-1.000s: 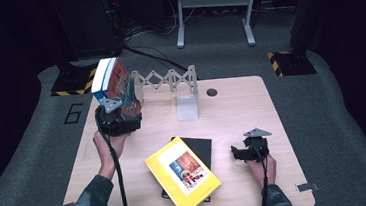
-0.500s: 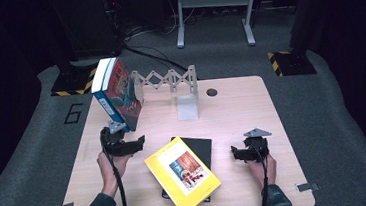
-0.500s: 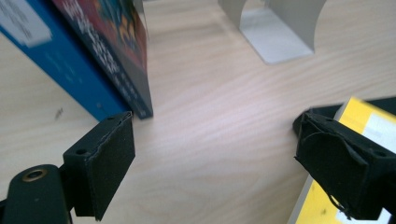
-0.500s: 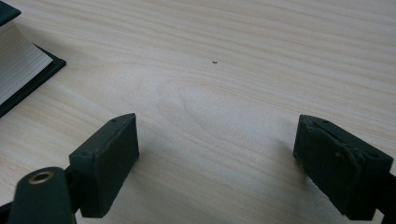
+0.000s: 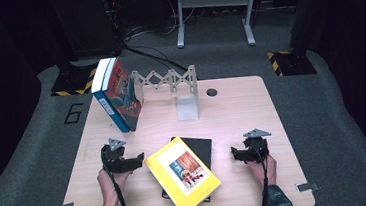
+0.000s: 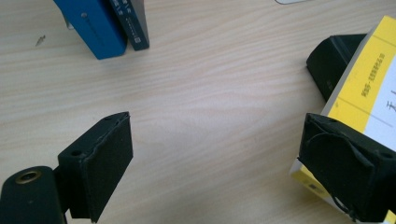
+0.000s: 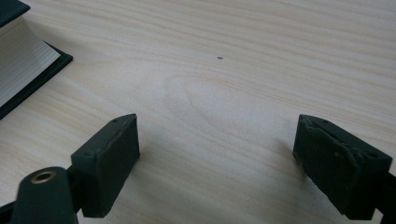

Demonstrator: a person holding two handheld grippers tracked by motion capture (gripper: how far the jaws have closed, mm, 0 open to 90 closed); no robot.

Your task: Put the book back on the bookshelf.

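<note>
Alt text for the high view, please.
A person's left gripper and right gripper rest open and empty on a wooden table, either side of a yellow book lying on a black book. A blue book stands tilted against a grey accordion rack.

This looks like a lab or recording studio. A small wooden tabletop (image 5: 231,109) stands on grey carpet (image 5: 338,119) marked with a number 6 (image 5: 74,113) at 9 o'clock, with black-yellow hazard tape (image 5: 280,62) at 2 o'clock and cables (image 5: 152,55) and a metal stand (image 5: 213,10) at 12 o'clock.
</note>
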